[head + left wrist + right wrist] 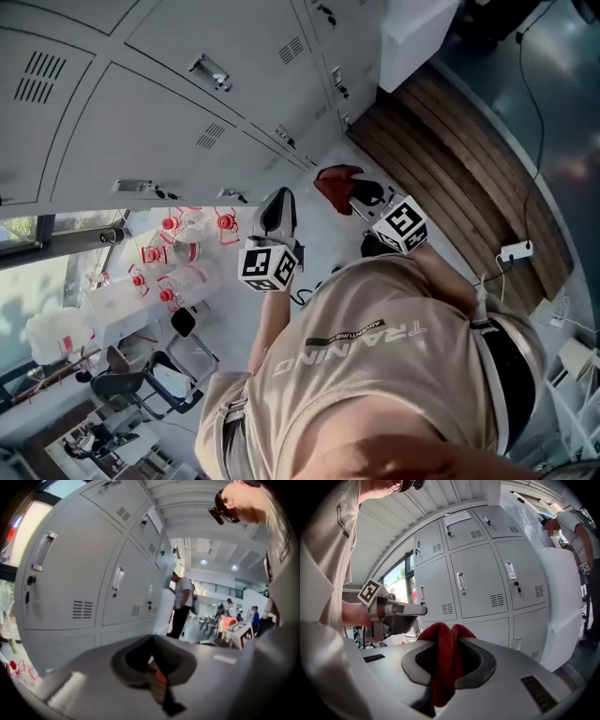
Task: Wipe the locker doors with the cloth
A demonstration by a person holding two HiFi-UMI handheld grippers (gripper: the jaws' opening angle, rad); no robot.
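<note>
Your right hand-held gripper [451,638] is clenched on the red cloth [444,665]. The cloth is pressed between the two dark pads; a folded hump of it rises above them and the rest hangs down below. In the head view this hand-held gripper [362,194] points away from your body toward the bottom of the lockers, with its marker cube [401,223] just behind, and the red cloth [336,181] sticks out at the front over the pale floor [319,244]. The cloth is near the locker doors [474,581], but it seems apart from them; I cannot tell this for sure.

Your left hand-held gripper [152,652] has its jaws closed together, and nothing is between them. It is just beside the right one, on the left, and it points also toward the locker doors [141,122]. In the right gripper view you see it from the side, with your hand [352,616] around its grip.

The grey locker doors [70,588] have small vents and handles. Left of the hand-held grippers, some clear bottles [178,253] with red caps stand together. On the right, brown wooden planks [450,159] run along the floor. In the left gripper view a person [180,603] stands at the far end of the lockers.
</note>
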